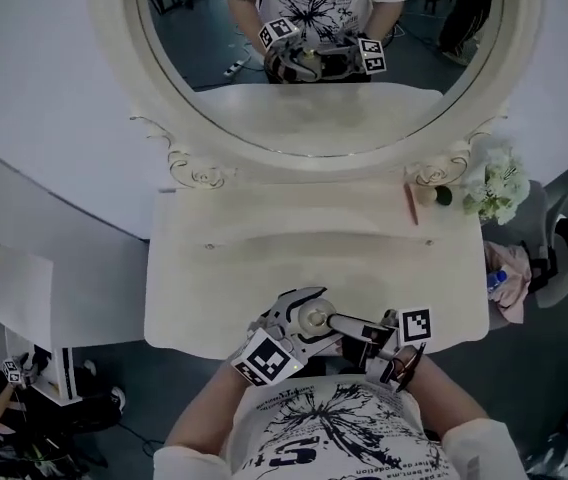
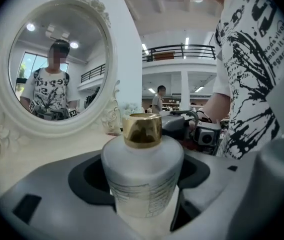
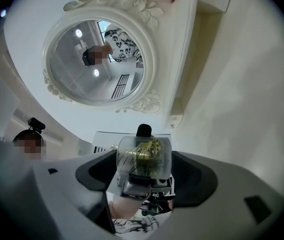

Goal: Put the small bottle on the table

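holding the small bottle (image 2: 142, 169) upright in my left gripper (image 2: 142, 199), whose jaws are closed on its lower body, gold cap (image 2: 142, 130) uppermost. it hangs over the near edge of the desk (image 1: 264, 258), close to my chest, not yet set down. my right gripper (image 3: 144, 176) meets it from the opposite side. its jaws stand tight against a translucent rounded body with gold glinting inside, which i judge to be the same bottle.

handling (judgement): the frosted wall and fine printed lines suggest glass, so it is rigid, smooth, somewhat slippery, and breakable on the hard desk. being small, it is probably light, and heavier if full. the best hold is across the broad lower body, below the shoulder. the cap is a poor hold, since it may turn or pull off.

hidden or unclear: the base is cut off behind my left jaws, so its flatness cannot be checked. the frosting hides the fill level, and the print is too small to read. in the head view the two grippers cover all but the bottle's top. the exact pad contact on the right is hard to judge through the distorted lens.
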{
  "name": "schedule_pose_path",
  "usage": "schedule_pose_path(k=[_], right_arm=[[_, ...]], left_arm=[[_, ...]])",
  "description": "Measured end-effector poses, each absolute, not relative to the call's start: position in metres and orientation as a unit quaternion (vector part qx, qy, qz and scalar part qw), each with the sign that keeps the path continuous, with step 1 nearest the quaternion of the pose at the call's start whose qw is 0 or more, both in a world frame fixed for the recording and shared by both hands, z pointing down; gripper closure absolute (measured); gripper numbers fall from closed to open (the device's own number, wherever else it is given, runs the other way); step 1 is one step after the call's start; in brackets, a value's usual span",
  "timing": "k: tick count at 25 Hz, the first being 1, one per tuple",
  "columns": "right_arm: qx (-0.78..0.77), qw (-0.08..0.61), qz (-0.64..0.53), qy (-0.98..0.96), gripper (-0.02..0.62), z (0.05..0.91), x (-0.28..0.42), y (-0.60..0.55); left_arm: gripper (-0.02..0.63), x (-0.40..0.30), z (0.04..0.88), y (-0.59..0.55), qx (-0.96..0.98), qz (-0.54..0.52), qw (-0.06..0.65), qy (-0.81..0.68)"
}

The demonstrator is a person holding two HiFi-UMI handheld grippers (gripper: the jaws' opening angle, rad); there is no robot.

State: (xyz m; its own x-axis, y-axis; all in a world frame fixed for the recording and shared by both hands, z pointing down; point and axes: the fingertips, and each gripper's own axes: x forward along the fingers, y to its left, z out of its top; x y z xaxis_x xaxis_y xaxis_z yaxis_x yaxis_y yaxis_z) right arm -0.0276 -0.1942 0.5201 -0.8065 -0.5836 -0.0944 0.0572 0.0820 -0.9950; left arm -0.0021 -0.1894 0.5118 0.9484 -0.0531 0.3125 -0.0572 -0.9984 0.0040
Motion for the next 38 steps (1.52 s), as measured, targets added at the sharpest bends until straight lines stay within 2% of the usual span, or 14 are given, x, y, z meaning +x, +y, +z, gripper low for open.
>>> schedule_pose_path(k=[10, 21, 24, 31, 34, 38], right_arm=[[-0.221, 0.262, -0.666, 0.663, 0.241, 0.586, -0.026, -0.224], [-0.258, 0.240, -0.685, 0.637, 0.245, 0.638, -0.020, -0.224], [-0.270, 0.241, -0.681, 0.637, 0.245, 0.639, -0.017, -0.227], [-0.323, 0.181, -0.676, 0.637, 0.253, 0.645, -0.013, -0.225], [-0.331, 0.183, -0.676, 0.633, 0.258, 0.647, -0.010, -0.222], [-0.327, 0.191, -0.670, 0.638, 0.322, 0.642, -0.008, -0.221]], left_arm=[[0.256, -0.001, 0.580, -0.219, 0.984, 0.172, 0.042, -0.002], [0.256, 0.001, 0.631, -0.221, 0.979, 0.188, 0.080, -0.011], [0.256, 0.002, 0.632, -0.225, 0.979, 0.186, 0.075, -0.027], [0.256, 0.000, 0.642, -0.225, 0.976, 0.211, 0.044, -0.039], [0.256, 0.001, 0.646, -0.224, 0.973, 0.226, 0.029, -0.041], [0.256, 0.004, 0.650, -0.220, 0.968, 0.248, 0.024, -0.033]])
